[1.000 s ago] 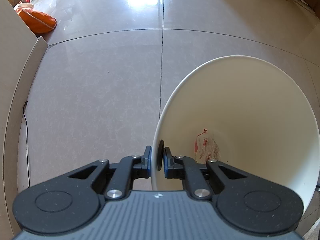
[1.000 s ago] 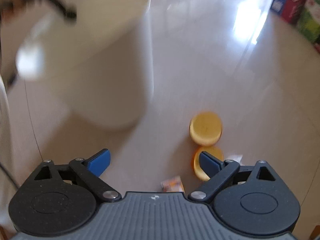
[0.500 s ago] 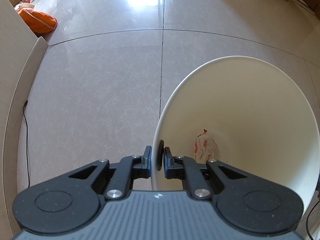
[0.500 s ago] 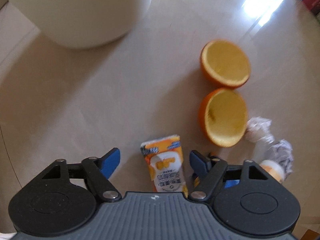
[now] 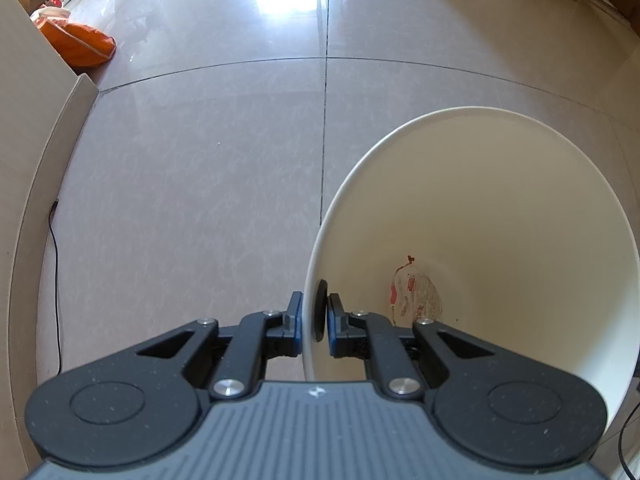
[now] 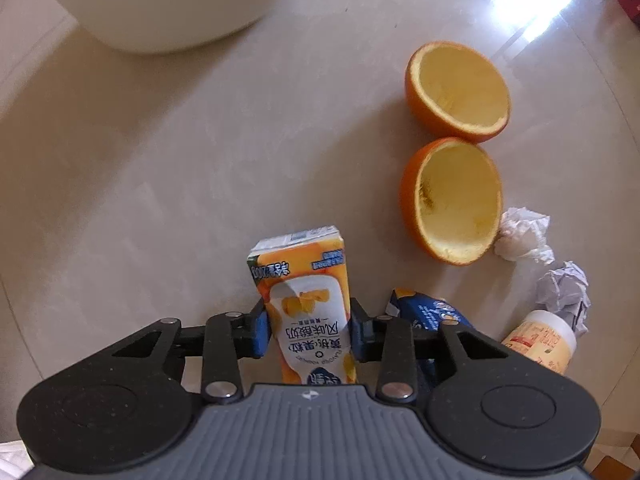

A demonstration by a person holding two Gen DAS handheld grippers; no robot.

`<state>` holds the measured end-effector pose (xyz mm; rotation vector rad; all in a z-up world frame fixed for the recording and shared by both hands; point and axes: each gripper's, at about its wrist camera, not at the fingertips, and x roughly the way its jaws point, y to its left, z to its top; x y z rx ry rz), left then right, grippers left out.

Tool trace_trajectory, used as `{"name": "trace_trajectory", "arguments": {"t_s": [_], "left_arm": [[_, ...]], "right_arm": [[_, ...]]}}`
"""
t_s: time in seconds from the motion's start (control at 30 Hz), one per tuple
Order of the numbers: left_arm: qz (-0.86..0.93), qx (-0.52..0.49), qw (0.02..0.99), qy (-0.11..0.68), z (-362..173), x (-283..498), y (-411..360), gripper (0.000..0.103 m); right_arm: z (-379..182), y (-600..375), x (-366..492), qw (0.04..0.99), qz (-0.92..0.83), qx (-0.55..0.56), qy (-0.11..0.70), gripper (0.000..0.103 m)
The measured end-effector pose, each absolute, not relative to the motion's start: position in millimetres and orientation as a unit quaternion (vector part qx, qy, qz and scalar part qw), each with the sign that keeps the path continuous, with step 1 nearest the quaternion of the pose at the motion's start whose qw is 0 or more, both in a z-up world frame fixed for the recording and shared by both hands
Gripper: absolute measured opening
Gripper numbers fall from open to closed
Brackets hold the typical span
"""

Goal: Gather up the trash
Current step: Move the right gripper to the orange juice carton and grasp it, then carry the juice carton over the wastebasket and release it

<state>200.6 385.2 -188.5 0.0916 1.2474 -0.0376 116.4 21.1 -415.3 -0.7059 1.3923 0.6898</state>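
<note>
We note the right gripper [image 6: 308, 330], jaws just closing, clamped on an orange carton [image 6: 306, 300] printed "100%" and Chinese characters; left gripper [image 5: 314, 320] pinches the white bin [image 5: 480, 208] rim.

The left wrist view looks steeply down and forward along its fingers, close over the rim of a white plastic bin [image 5: 472, 216], with glossy beige floor tiles [image 5: 200, 168] stretching far ahead. The right wrist view faces straight down at the floor from close above, an orange-and-white drink carton [image 6: 306, 304] nearest and two hollow orange peel halves [image 6: 456, 140] to the right. Both views share the bin, seen from outside at the far left of the right view [image 6: 172, 4].
</note>
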Motion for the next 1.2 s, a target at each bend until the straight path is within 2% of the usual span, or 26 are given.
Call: {"name": "trace_trajectory", "arguments": {"t_s": [0.17,0.43,0.8,1.2], "left_arm": [[-0.018,0.044,0.81,0.585,-189.1,200.8,383.7,0.009],[-0.018,0.042,0.81,0.585,-190.1,201.2,384.4,0.009],[-0.022,0.04,0.809,0.586,-191.4,202.7,386.0,0.009],[-0.025,0.042,0.808,0.587,-192.3,203.9,385.1,0.009]], "right_arm": [[-389.1,19.3,124.6,0.664,0.306,-0.297,0.614,0.041],[-301.6,25.2,130.4,0.688,0.329,-0.284,0.582,0.039],[-215.6,34.5,129.9,0.721,0.358,-0.234,0.545,0.039],[-117.4,83.9,138.2,0.732,0.423,-0.221,0.487,0.039]]}}
